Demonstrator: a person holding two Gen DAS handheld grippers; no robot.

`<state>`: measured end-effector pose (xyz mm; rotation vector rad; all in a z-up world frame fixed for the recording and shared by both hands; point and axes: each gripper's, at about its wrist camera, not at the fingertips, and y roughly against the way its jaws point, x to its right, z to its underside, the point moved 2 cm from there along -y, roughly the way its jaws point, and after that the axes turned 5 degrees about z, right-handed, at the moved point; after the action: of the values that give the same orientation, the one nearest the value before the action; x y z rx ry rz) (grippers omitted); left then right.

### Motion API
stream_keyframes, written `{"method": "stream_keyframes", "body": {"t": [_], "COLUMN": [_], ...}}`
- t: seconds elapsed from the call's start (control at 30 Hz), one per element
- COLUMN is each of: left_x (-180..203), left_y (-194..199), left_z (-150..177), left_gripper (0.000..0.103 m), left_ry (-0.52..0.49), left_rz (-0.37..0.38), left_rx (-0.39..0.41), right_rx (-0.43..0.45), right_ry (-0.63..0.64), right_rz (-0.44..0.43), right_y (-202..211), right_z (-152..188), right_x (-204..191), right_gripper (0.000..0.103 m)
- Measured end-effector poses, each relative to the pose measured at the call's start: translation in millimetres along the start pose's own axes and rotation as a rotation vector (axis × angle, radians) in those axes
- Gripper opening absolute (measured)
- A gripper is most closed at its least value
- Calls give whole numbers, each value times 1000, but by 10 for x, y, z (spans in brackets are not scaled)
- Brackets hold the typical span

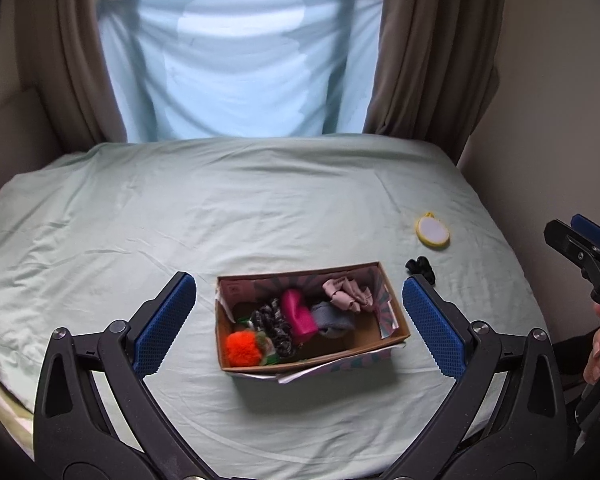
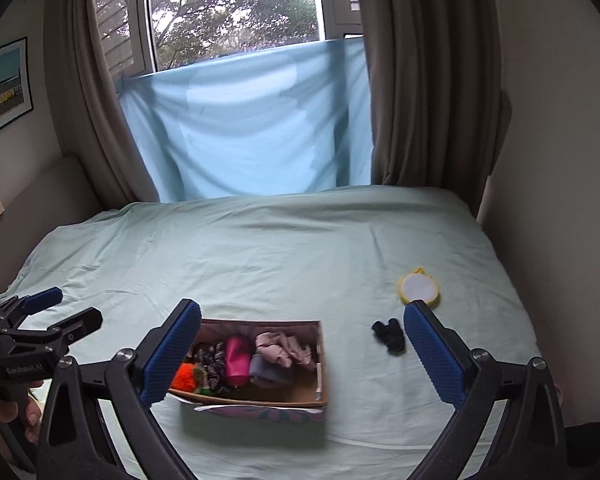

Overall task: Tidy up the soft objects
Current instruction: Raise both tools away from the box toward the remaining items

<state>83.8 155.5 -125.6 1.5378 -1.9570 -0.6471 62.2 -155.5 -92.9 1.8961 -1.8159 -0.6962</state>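
Right wrist view: our right gripper (image 2: 302,356) hangs over the near edge of the bed with its jaws wide apart and nothing between them. Our left gripper (image 1: 299,322) is likewise spread and empty, poised above the cardboard box (image 1: 396,334).

Just beside the right-hand pad of the right gripper lies the small black soft item (image 2: 390,335), loose on the sheet and apart from the box. Further off, toward the wall, sits the round yellow-rimmed pad (image 2: 418,286). We judge these two to be the remaining pieces; the box already holds the orange pompom (image 1: 241,347), a patterned scrunchie (image 1: 272,322), the pink item (image 1: 298,316), a grey sock (image 1: 332,318) and a pale pink cloth (image 1: 346,294).

Recommendation for the step in hand: shift the right gripper rightward until the black item is centred between the pads, descend until the tips press lightly into the sheet, then close fully. The piece is limp and low, so a shallow pinch risks missing it or catching the bedding instead. The free corner at the right of the box looks the sensible drop point.

Surface: a pale green bed sheet (image 2: 260,248), wrinkled and yielding. Room: a blue cloth (image 2: 244,128) hung across the window, brown curtains (image 2: 428,80) either side, a framed picture (image 2: 4,88) on the left wall.
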Motion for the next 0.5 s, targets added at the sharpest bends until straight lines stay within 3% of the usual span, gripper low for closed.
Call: {"method": "stream_keyframes", "body": {"t": [0.5], "left_x": [1495], "left_y": [-463], "left_z": [-186], "left_gripper": [103], "left_ry": [45], "left_rz": [-46], "left_rx": [27], "right_rx": [50], "right_ry": [46], "right_rz": [-23], "right_y": [-112], "right_z": [-261], "right_x": [1336], "right_gripper": [101]}}
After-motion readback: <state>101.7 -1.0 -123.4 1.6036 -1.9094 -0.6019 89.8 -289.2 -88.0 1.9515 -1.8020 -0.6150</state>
